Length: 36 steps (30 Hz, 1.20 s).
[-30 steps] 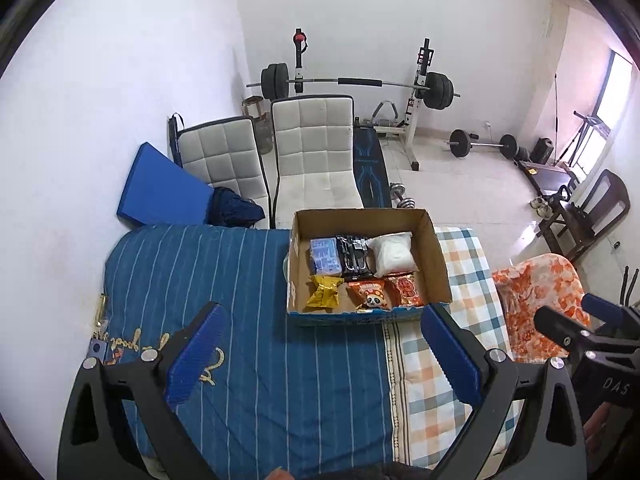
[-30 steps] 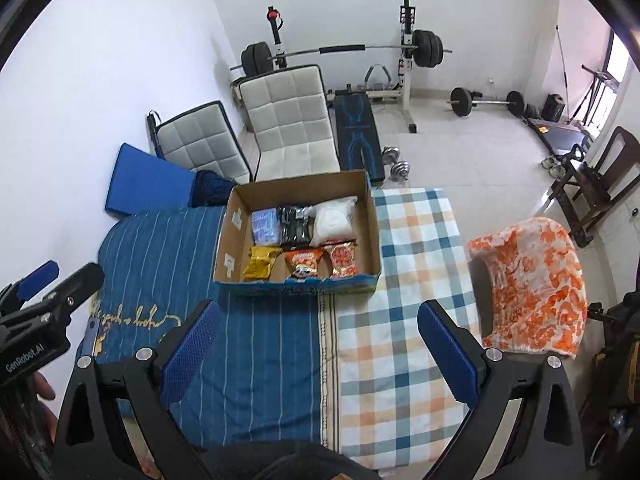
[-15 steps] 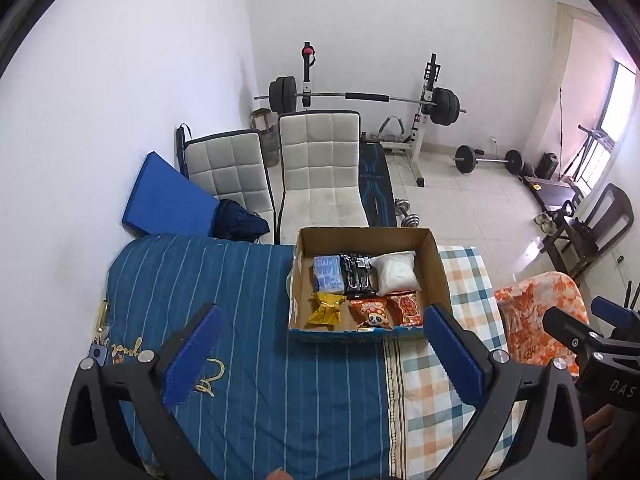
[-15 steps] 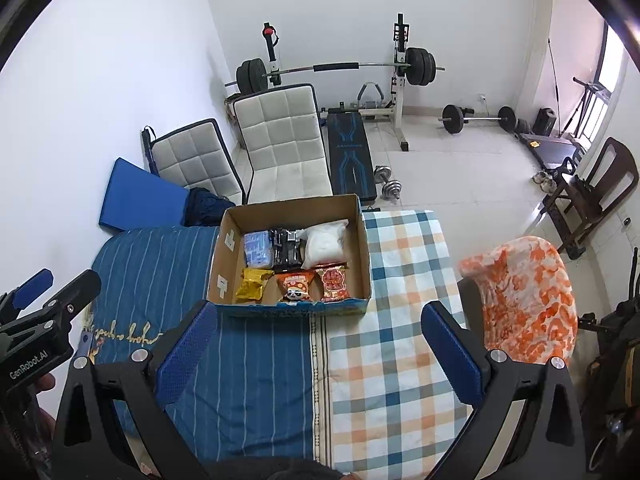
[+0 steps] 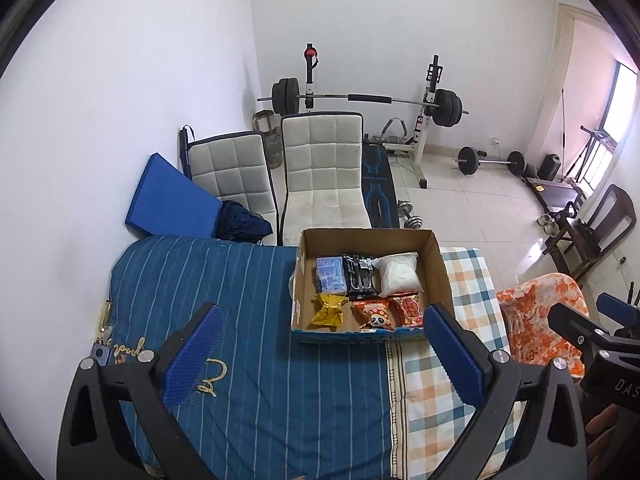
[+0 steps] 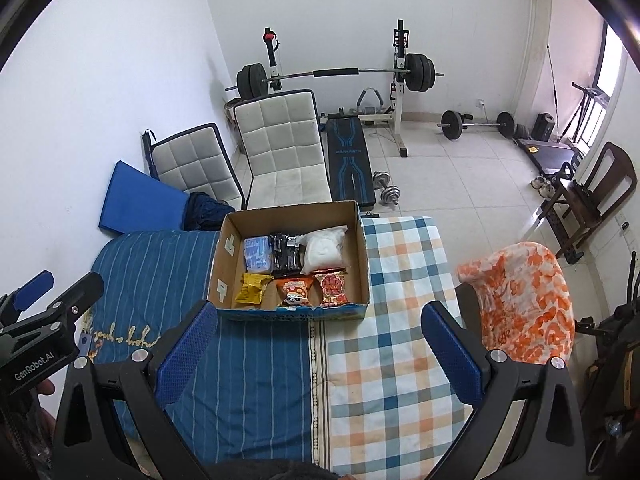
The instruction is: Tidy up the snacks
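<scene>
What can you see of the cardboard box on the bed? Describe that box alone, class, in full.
The cardboard box is brown, shallow and open-topped, with a blue printed band along its near outer side. It sits flat on the blue striped cover, its right end reaching the checked cover. Six snack packets lie inside in two rows. Neither gripper touches it.

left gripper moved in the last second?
Yes. The left gripper has pulled up and back: the cardboard box sits lower in its view, with more wall above.
</scene>
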### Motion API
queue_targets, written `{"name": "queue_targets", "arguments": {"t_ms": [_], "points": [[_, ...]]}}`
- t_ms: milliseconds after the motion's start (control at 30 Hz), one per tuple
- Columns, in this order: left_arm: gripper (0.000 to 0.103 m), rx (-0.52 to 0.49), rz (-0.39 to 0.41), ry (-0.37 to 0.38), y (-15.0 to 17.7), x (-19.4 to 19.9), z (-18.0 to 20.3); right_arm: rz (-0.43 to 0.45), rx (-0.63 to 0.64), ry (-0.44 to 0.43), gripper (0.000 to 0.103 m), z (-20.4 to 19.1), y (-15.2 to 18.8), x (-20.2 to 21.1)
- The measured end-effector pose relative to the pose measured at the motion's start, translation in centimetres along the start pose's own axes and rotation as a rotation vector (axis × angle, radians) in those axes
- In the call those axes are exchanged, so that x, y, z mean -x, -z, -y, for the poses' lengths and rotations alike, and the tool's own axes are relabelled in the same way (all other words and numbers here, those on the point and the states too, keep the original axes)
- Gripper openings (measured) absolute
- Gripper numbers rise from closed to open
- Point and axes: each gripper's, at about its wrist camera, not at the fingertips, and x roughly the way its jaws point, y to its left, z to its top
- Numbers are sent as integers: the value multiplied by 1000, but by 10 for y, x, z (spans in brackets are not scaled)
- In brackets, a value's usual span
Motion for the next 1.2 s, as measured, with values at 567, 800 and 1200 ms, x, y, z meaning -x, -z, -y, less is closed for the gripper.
{"name": "queue_targets", "arguments": {"t_ms": [567,800,1200], "points": [[103,2,-4,6,3,-2,-4,8,4,-2,103,-2,-2,4],[103,3,-1,6,3,-2,-4,11,14,-2,103,-5,-2,5],[103,1,-6,6,5,0,-3,14,29,-9,103,-9,-1,9]]}}
